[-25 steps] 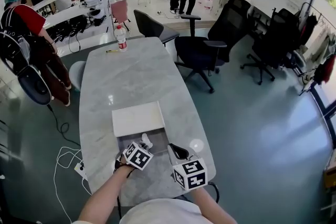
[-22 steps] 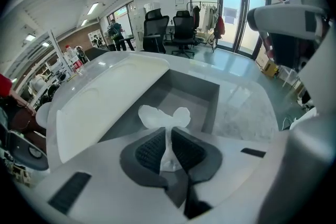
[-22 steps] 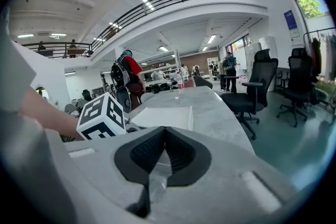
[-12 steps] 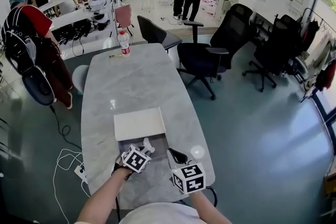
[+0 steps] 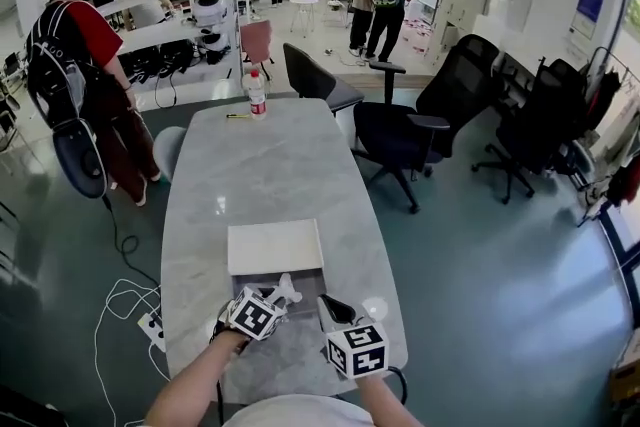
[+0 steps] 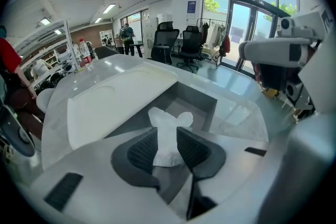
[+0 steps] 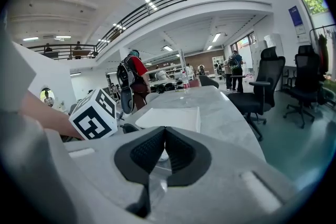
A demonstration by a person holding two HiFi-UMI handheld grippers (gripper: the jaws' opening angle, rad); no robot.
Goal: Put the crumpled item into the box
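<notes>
A white crumpled paper is pinched between the jaws of my left gripper, which is shut on it. In the head view the paper hangs over the near part of the open grey box, ahead of the left gripper. The box's grey inside lies right under the paper, with its white lid folded back beyond it. My right gripper hovers just right of the box, and its jaws are shut with nothing held.
The box lid lies flat on a long grey marble table. A water bottle stands at the far end. Office chairs are on the right, a person with a backpack on the left, cables on the floor.
The head view has tilted up and shows more of the room. Both grippers keep about the same places by the box, the left one still holding the paper.
</notes>
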